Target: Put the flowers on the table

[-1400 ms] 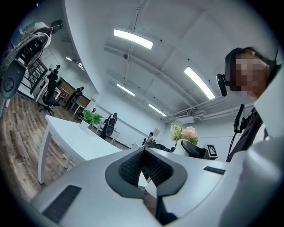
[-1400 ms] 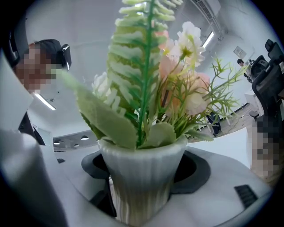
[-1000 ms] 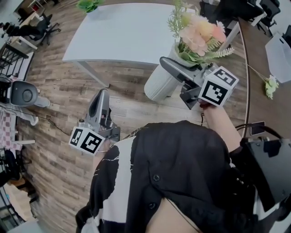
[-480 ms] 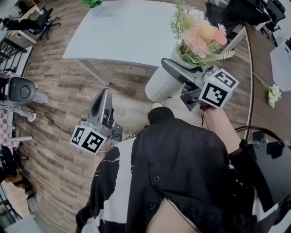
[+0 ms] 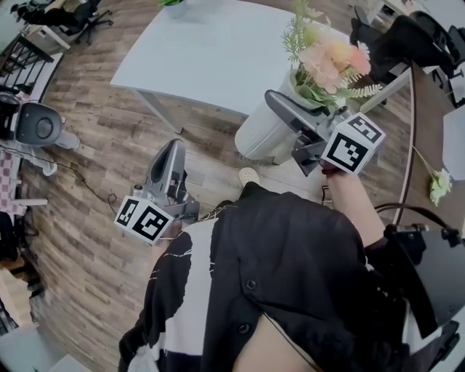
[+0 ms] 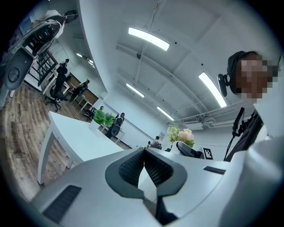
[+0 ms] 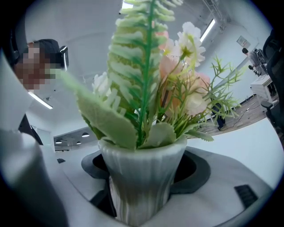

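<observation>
A white ribbed vase [image 5: 263,132] holds pink and cream flowers [image 5: 330,59] with green fern sprigs. My right gripper [image 5: 282,116] is shut on the vase and carries it above the wooden floor, just short of the white table [image 5: 211,51]. In the right gripper view the vase [image 7: 142,146] sits between the dark pads, and the flowers [image 7: 177,84] fill the view above my right gripper [image 7: 144,177]. My left gripper [image 5: 171,151] hangs lower at the left, shut and holding nothing; its pads meet in the left gripper view [image 6: 144,162], with the table [image 6: 75,137] ahead.
A table leg [image 5: 163,116] stands between the grippers. A grey office chair [image 5: 36,125] is at the far left. A brown desk [image 5: 429,145] at the right carries a loose flower [image 5: 439,185]. A green plant [image 5: 171,2] sits at the table's far edge.
The table has drawn a little nearer and shifted right in the head view. Both grippers keep the same pose, the right still holding the vase.
</observation>
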`<state>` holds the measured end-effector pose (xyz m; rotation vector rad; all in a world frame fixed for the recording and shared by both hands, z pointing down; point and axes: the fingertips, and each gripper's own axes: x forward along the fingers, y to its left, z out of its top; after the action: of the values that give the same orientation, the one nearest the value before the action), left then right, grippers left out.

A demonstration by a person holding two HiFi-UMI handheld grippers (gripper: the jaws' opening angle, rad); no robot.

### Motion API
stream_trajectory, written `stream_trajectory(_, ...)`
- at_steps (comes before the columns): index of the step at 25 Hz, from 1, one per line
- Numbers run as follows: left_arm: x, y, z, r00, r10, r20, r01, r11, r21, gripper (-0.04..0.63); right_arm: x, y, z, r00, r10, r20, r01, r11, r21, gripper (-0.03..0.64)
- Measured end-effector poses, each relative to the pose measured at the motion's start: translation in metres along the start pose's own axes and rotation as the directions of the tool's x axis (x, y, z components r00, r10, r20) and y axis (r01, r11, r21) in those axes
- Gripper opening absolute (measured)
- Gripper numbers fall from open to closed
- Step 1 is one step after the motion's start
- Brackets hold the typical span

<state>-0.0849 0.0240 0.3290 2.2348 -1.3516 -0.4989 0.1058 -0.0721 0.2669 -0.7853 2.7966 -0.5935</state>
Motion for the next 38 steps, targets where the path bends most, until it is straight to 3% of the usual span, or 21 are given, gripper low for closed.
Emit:
stream_trajectory(20, 0.067, 0.056, 0.042, 0.996, 0.069, 0.050, -0.069, 0.998, 0.002, 0.012, 0.094, -0.066, 0.025, 0.996, 0.085, -0.036, -0.085, 0.996, 0.019, 0.365)
stream_trajectory(32, 0.098, 0.067, 0.011, 0.993, 0.119, 0.017, -0.120, 0.992, 0.036, 0.012, 0.110, -0.115, 0.011, 0.989, 0.138, -0.060, -0.134, 0.989, 0.054, 0.365)
stream_trajectory(38, 0.122, 0.081, 0.016, 0.986, 0.168, 0.001, -0.168, 0.985, 0.030, 0.012, 0.140, -0.140, 0.018, 0.983, 0.168, -0.074, -0.162, 0.983, 0.089, 0.365)
